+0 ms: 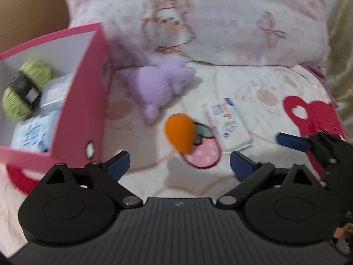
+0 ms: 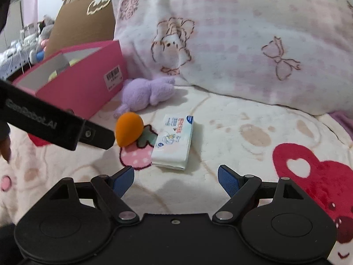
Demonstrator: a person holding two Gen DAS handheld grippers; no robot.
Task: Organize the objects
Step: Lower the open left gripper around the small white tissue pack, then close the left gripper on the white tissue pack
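Orange egg-shaped sponge (image 1: pixel 179 133) and tissue pack (image 2: pixel 174 142) lie loose on the bed (image 2: pixel 231 132).
Both the left gripper (image 1: pixel 179 164) and right gripper (image 2: pixel 175 180) hover with jaws spread wide, holding nothing. A purple plush toy (image 1: pixel 160 86) lies beside the pink box (image 1: pixel 86 101), which holds green yarn (image 1: pixel 26 88).

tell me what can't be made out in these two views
- Left wrist view: the tissue pack's print is motion-blurred and unreadable.
- Left wrist view: the pink box's near end runs off the frame edge.
- Right wrist view: the box's contents are hidden by its own wall.
- Right wrist view: the left gripper's jaws are hidden behind its body.
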